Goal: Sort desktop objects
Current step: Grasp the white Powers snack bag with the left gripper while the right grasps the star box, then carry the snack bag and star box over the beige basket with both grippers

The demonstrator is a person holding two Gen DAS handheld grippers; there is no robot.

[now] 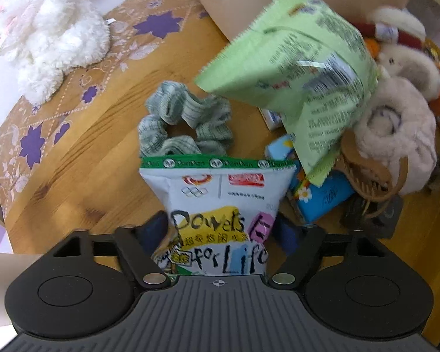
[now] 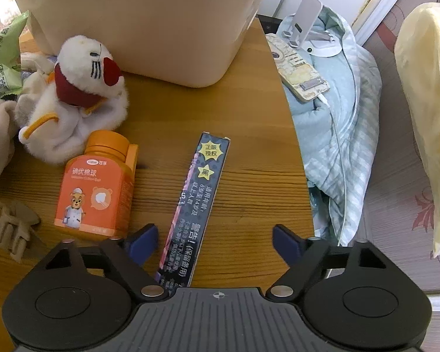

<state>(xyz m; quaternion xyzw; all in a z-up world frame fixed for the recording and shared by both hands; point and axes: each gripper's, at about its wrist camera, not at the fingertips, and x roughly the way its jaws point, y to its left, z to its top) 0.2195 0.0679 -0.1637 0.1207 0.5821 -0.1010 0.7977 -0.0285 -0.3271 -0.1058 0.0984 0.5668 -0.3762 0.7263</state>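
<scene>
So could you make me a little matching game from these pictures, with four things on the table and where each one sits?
Things:
1. white snack bag
2. green scrunchie
3. orange cotton-ball bottle
4. dark slim box

Places:
A. between the right claw's fingers
B. just beyond the snack bag's green top edge
C. between the left claw's fingers
D. beside the plush toy with the red nose

Pairs: 1-C, 2-B, 3-D, 4-A
</scene>
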